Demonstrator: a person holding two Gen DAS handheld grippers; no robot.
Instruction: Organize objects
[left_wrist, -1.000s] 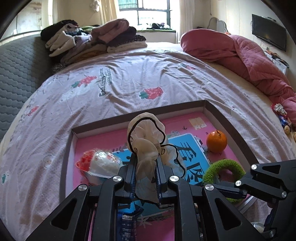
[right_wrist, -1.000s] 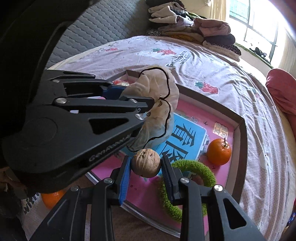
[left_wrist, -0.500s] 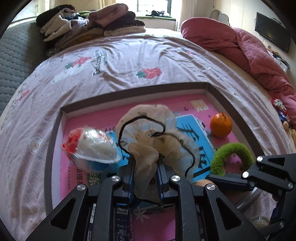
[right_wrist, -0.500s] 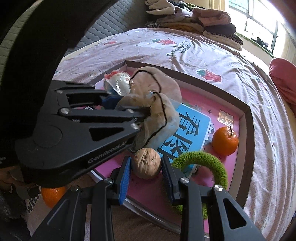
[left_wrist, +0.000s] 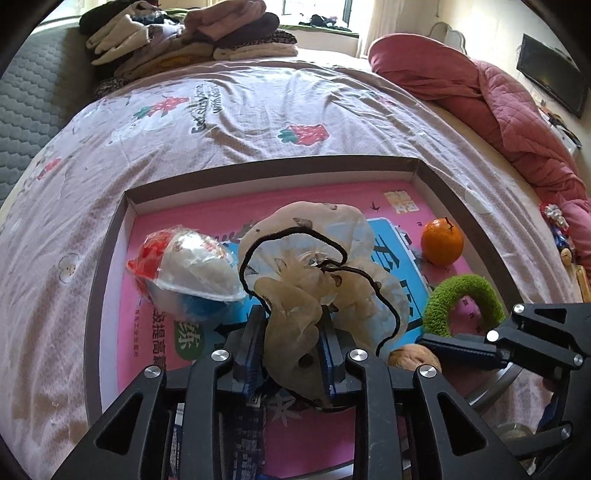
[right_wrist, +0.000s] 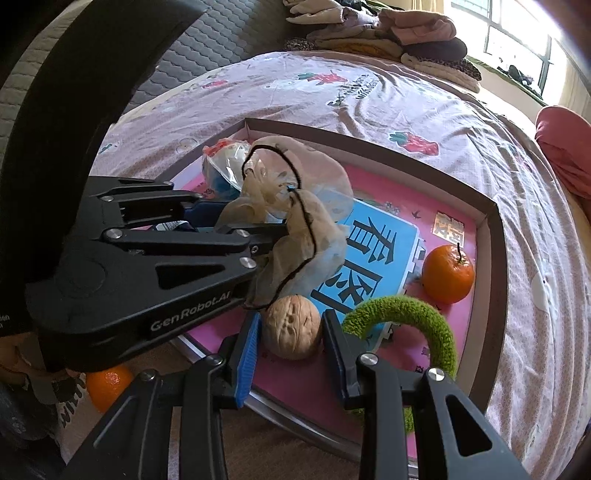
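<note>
Left claw (left_wrist: 291, 350) is clamped on a sheer beige scrunchie with black edging (left_wrist: 314, 273), which billows up over the centre of the frame, above the pink-lined tray (left_wrist: 107, 266). Right claw (right_wrist: 290, 334) grips a walnut (right_wrist: 291, 326) between its blue pads, low in the frame over the tray's near edge. Just right of the walnut arches a green fuzzy ring (right_wrist: 417, 317); beyond it sits a mandarin (right_wrist: 447, 273). A plastic-wrapped bundle (left_wrist: 188, 266) lies at the tray's left. The tray rests on a strawberry-print bed sheet (left_wrist: 258, 110).
</note>
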